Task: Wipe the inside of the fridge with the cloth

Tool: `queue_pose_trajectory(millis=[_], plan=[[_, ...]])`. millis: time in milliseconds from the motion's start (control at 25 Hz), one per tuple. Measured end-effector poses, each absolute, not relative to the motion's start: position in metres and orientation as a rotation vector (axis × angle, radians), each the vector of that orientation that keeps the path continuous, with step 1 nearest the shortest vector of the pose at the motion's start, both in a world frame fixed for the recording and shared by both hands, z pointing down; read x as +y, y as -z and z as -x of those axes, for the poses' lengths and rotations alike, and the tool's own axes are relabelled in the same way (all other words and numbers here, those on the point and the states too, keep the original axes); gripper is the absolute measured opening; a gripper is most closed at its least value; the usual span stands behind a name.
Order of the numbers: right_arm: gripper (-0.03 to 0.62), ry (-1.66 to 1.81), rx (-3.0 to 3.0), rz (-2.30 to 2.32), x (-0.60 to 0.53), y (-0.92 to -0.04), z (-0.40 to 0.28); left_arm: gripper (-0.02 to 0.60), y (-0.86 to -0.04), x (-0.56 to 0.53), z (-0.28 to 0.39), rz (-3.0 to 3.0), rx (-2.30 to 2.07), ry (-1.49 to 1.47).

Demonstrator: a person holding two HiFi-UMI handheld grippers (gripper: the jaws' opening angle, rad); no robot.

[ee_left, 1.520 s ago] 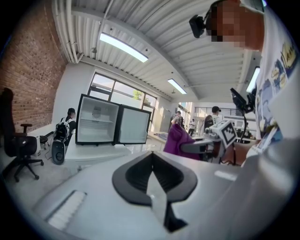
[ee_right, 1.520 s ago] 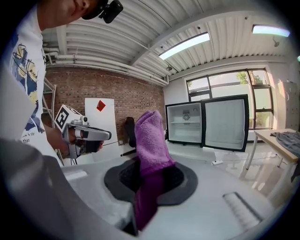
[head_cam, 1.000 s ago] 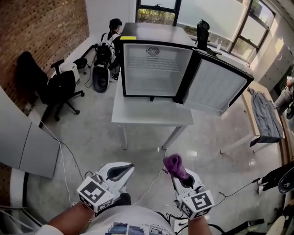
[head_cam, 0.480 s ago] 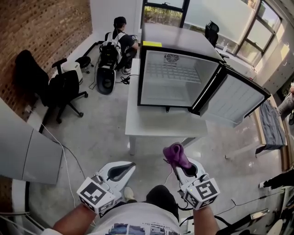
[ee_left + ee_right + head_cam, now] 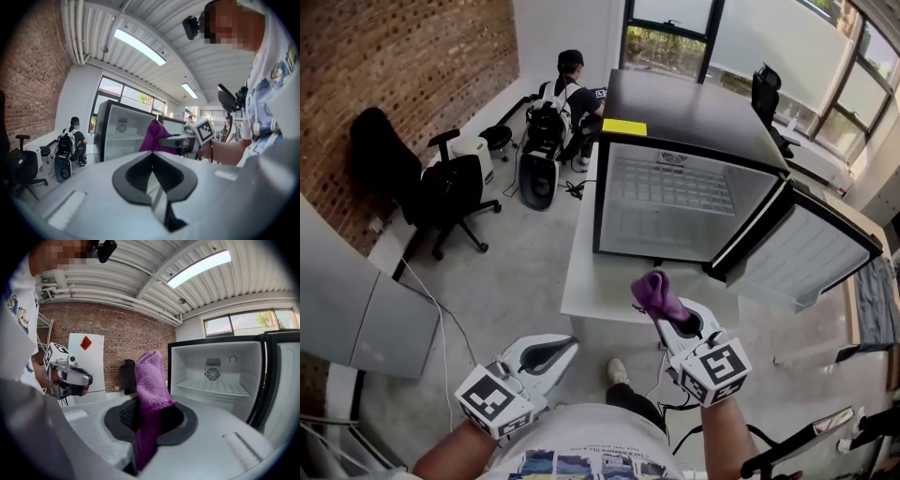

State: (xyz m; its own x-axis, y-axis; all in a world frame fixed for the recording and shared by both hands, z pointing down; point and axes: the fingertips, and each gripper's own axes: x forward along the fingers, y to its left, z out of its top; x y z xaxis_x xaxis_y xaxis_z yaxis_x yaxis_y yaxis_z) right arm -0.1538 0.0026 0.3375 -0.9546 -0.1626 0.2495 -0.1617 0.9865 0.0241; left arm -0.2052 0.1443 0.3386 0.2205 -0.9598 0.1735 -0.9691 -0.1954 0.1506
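Head view: open fridge [image 5: 694, 112], wire shelf [image 5: 675, 187].

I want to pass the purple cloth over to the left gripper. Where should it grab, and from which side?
Grip the free bunched end of the purple cloth that sticks out past the right gripper, whose jaws are shut on its lower part. Probably come from the left, crosswise. The left gripper is shut and empty, so open it first.
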Motion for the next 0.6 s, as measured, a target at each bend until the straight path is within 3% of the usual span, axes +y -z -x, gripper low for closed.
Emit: queue_pose_trajectory(millis=[600], plan=[[0.052,0.236,-2.912,0.196,-0.085,-0.323,0.251,0.006,-0.324,0.056,0.224,-2.172,-1.949,-0.084]])
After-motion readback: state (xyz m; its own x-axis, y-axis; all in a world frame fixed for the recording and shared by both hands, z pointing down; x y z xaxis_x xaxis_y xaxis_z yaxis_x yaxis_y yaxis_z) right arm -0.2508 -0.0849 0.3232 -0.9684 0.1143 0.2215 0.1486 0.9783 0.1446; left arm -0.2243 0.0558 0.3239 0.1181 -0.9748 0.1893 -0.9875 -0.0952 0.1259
